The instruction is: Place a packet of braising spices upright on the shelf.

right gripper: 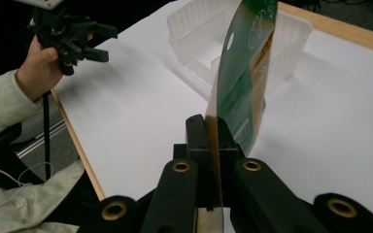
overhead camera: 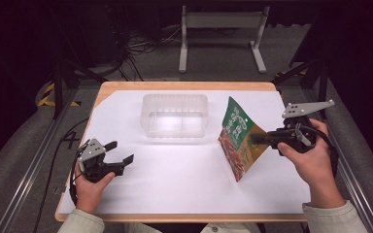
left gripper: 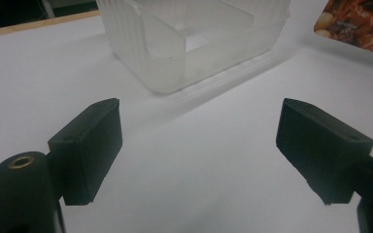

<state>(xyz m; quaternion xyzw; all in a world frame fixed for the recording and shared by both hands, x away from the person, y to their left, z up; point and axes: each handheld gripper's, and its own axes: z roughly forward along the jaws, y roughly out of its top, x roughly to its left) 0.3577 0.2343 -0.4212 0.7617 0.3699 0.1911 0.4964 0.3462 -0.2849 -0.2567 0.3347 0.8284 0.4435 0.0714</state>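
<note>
One snack pouch (overhead camera: 236, 138) clamped in right gripper (overhead camera: 255, 139) jaws, one clear tub (overhead camera: 175, 114), left gripper (overhead camera: 118, 153) jaws apart, empty

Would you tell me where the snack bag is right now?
In the high view the snack bag is right of the clear tub, pinched by the right gripper.

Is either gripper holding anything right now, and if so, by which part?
The right gripper is clamped on the snack bag, pinching its thin side edge. The left gripper is open and holds nothing.
</note>
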